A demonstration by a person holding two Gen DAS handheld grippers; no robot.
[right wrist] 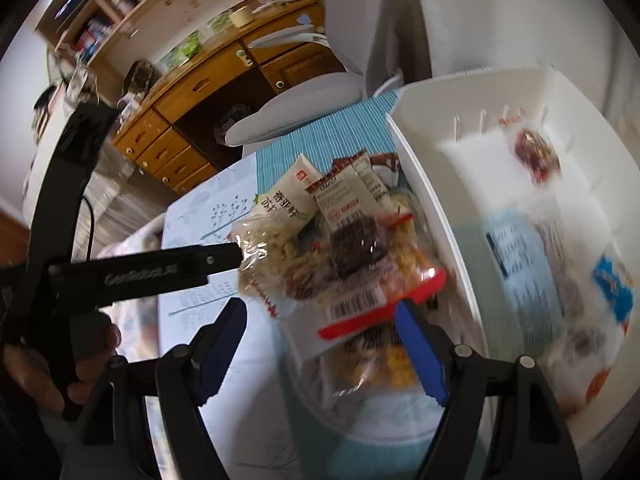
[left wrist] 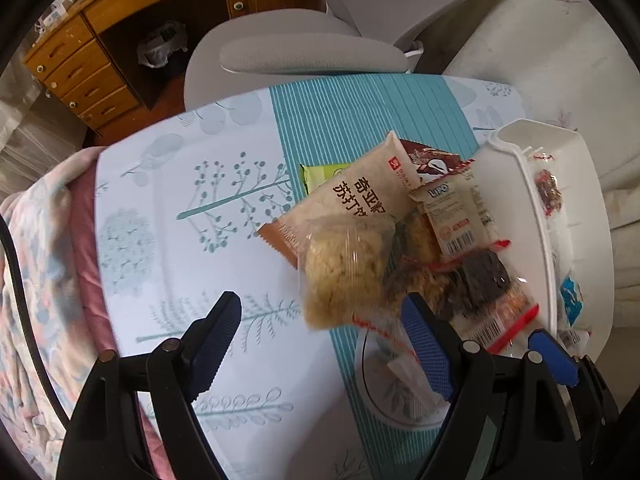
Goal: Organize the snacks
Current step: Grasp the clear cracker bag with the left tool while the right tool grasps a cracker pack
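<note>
A pile of wrapped snacks (left wrist: 400, 236) lies on the patterned tablecloth beside a white bin (left wrist: 532, 184). A clear pack of pale crisp cake (left wrist: 344, 276) lies nearest. My left gripper (left wrist: 320, 344) is open just in front of the pile, holding nothing. In the right wrist view the pile (right wrist: 340, 248) lies left of the white bin (right wrist: 436, 216), which holds several snack packs (right wrist: 536, 152). My right gripper (right wrist: 320, 344) is open over a clear pack with a red strip (right wrist: 360, 312). The left gripper's arm (right wrist: 140, 272) reaches in from the left.
A white plate (left wrist: 396, 392) lies under the near edge of the pile. A grey chair (left wrist: 304, 56) stands behind the table, with a wooden desk (left wrist: 100, 40) beyond. A pink blanket (left wrist: 44, 280) lies along the table's left edge.
</note>
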